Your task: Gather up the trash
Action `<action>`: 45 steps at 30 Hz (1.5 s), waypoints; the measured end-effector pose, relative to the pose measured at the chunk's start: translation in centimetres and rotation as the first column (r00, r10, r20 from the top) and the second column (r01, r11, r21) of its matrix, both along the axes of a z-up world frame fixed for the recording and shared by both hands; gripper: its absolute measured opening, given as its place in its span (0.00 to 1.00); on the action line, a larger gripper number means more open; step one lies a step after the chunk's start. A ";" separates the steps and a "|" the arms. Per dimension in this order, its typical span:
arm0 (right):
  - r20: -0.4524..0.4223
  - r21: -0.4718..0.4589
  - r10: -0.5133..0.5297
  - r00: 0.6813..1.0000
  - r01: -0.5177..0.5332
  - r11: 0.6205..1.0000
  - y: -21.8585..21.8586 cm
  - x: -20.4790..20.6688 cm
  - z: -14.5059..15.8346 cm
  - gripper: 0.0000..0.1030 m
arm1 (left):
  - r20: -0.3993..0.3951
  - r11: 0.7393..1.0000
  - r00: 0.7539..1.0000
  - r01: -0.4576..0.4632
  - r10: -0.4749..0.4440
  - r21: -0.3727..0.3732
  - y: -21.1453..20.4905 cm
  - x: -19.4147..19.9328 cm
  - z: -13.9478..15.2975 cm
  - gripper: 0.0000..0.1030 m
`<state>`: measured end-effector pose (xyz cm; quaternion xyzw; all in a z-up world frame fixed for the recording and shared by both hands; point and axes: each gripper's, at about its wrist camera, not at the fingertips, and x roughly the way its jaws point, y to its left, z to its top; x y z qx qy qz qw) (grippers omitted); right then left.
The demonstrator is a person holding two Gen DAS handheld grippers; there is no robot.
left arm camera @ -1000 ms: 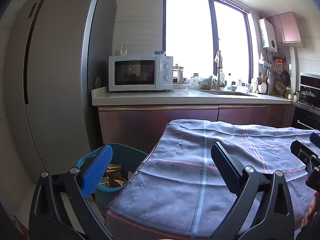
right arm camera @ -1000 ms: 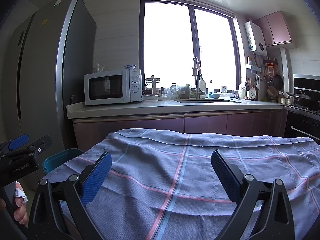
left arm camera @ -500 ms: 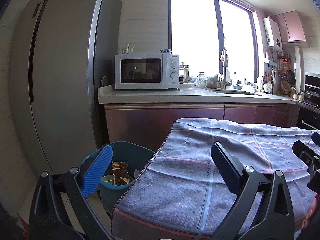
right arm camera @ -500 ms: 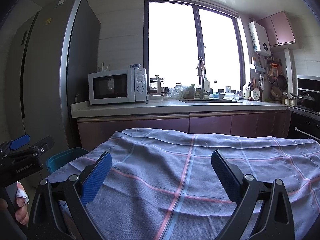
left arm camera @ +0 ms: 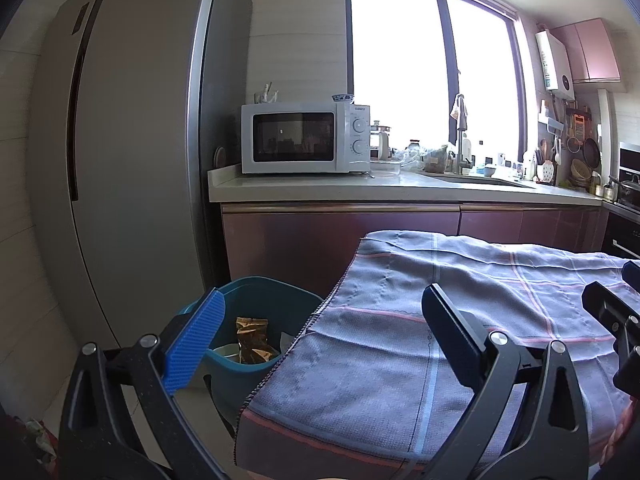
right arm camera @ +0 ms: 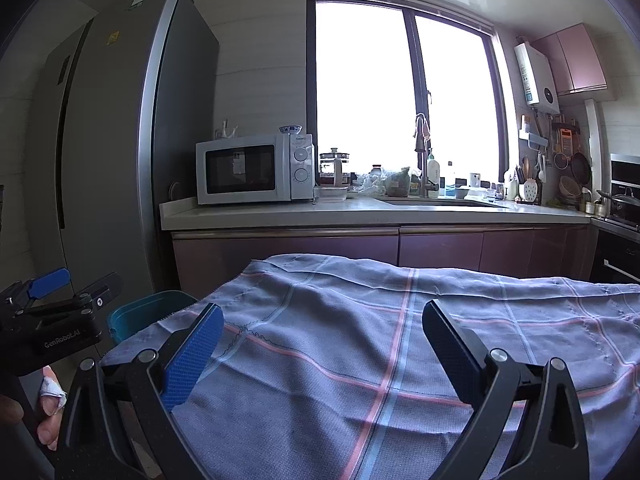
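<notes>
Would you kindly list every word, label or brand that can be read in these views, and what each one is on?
"GenRobot.AI": white lettering on the body of the left gripper.
Brand word above the dials of the microwave: too small to read.
Stickers on the refrigerator: too blurred to read.
Markings on the water heater: unreadable.

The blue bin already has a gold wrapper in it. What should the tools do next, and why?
Probably turn to look elsewhere for trash. Both the left tool and right tool are open and hold nothing, the cloth shows nothing on it, and the bin holds the gold wrapper.
</notes>
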<state>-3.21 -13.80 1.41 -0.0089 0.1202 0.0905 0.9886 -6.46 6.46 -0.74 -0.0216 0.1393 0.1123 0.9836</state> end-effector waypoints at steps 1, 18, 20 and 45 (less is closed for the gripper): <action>-0.003 -0.001 0.003 1.000 -0.003 1.000 0.1 0.0 0.0 0.93 | -0.001 1.000 1.000 0.000 0.000 -0.001 0.0 0.0 0.0 0.94; -0.010 -0.003 0.013 1.000 -0.013 1.000 0.0 0.2 0.0 0.93 | -0.008 1.000 1.000 0.001 -0.001 -0.003 0.1 0.2 0.0 0.94; -0.009 0.000 0.014 1.000 -0.014 1.000 0.0 0.2 0.0 0.93 | -0.009 1.000 1.000 0.002 -0.002 -0.004 0.1 0.2 0.0 0.94; -0.011 -0.002 0.011 1.000 -0.011 1.000 -0.2 0.6 -0.1 0.93 | -0.013 1.000 1.000 0.012 -0.012 -0.006 -0.3 0.5 -0.1 0.94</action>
